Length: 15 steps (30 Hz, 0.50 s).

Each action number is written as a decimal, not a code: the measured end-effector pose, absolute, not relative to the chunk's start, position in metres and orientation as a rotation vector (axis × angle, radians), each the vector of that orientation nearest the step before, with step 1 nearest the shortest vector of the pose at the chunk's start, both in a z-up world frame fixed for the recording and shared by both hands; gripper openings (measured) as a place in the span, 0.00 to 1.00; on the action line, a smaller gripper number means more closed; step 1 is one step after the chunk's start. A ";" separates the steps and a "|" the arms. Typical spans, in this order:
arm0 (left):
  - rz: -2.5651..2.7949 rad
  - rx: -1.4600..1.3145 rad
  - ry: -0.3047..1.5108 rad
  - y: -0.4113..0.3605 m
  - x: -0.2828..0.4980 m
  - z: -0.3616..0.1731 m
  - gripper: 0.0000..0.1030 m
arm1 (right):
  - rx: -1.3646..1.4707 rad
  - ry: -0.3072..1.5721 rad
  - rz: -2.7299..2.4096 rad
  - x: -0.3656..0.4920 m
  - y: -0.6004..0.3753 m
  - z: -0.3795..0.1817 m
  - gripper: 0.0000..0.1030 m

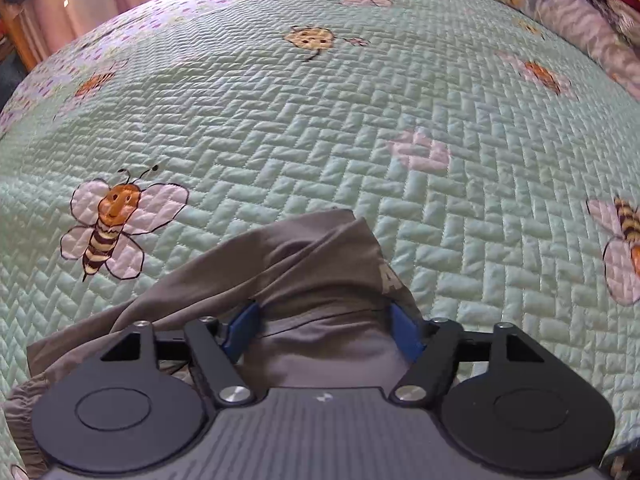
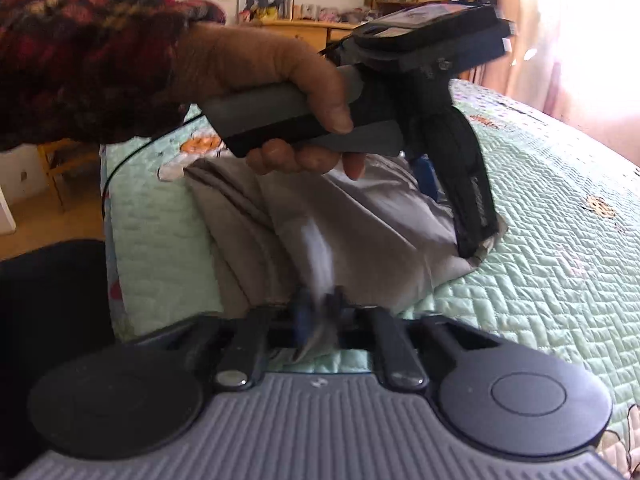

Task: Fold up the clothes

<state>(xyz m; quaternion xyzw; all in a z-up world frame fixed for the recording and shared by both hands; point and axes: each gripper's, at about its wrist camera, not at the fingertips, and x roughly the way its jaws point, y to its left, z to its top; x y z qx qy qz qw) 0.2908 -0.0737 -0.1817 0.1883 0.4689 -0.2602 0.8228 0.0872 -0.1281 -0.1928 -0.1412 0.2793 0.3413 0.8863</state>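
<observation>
grey garment (image 1: 316, 280) bunched on quilted bed cover (image 1: 320, 120), near its front edge; left gripper (image 1: 324, 320) fingers spread over fabric; right gripper (image 2: 318, 316) pinched together on garment fold

The left claw (image 1: 322, 322) was held with its blue fingers (image 1: 406, 330) spread wide. The right claw (image 2: 318, 310) was closed, fingers nearly together. The left hand (image 2: 256, 80) was wrapped around its handle.
</observation>
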 end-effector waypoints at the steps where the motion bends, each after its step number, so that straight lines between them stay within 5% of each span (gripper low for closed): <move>1: -0.555 0.409 0.992 -0.074 0.290 -0.182 0.75 | -0.314 0.580 0.700 0.086 -0.126 -0.194 0.03; 15: -0.565 0.400 0.977 -0.073 0.290 -0.186 0.80 | -0.249 0.693 0.760 0.068 -0.104 -0.201 0.00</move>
